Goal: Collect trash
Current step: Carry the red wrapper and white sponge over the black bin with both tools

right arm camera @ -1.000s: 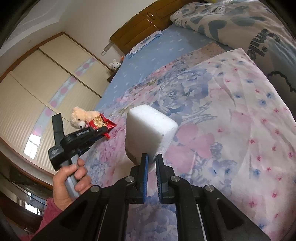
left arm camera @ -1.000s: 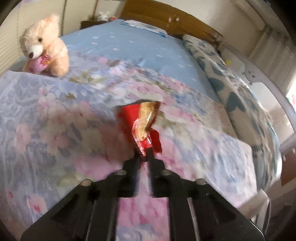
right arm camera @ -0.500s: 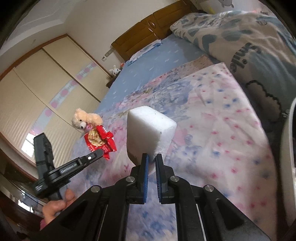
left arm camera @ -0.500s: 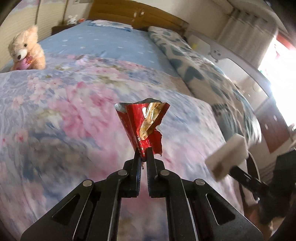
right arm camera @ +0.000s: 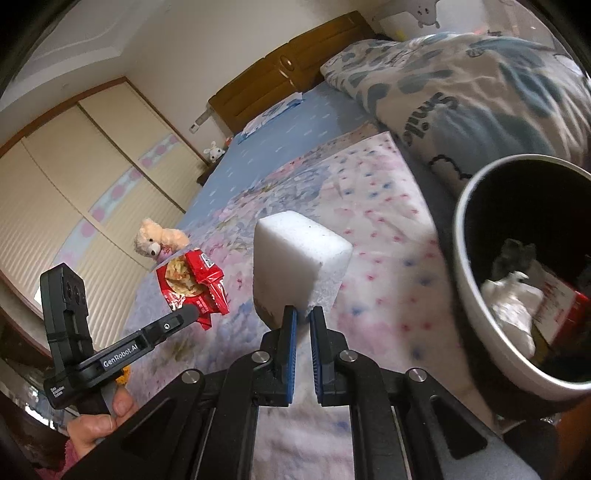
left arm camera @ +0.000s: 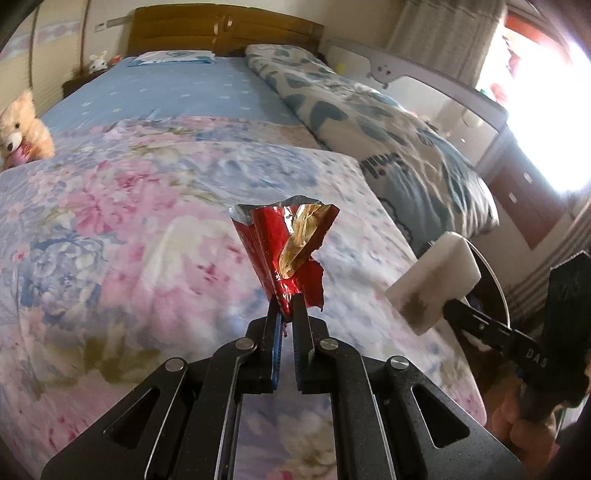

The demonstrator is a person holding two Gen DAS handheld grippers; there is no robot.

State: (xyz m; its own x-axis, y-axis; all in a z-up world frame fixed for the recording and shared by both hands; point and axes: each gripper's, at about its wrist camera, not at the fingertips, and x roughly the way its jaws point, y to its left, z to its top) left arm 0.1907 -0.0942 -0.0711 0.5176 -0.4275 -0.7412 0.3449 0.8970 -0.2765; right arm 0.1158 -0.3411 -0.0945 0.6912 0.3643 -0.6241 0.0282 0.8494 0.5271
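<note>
The left gripper (left arm camera: pixel 285 306) is clamped on the lower corner of a torn red snack wrapper (left arm camera: pixel 286 247), which stands up and fans open just ahead of the fingertips, lifted clear of the floral quilt (left arm camera: pixel 129 240) spread beneath it; the right gripper (right arm camera: pixel 303 317) is closed on the bottom edge of a white foam block (right arm camera: pixel 299 266), which rises straight ahead of its blue-padded fingers (right arm camera: pixel 290 332); in the left wrist view the same block (left arm camera: pixel 436 280) sits off to the right of the left gripper, near the edge of the bed; a round bin (right arm camera: pixel 476 295) with a pale rim stands close to the right of the right gripper, beside the bed, and already holds crumpled white paper (right arm camera: pixel 513 299) and a red packet (right arm camera: pixel 565 314); in the right wrist view the wrapper (right arm camera: pixel 192 284) appears to the left of the block; a cream teddy bear (left arm camera: pixel 22 133) lies well beyond the left gripper, far to its left on the quilt; a wooden headboard (left arm camera: pixel 221 33) closes the far end of the bed.
</note>
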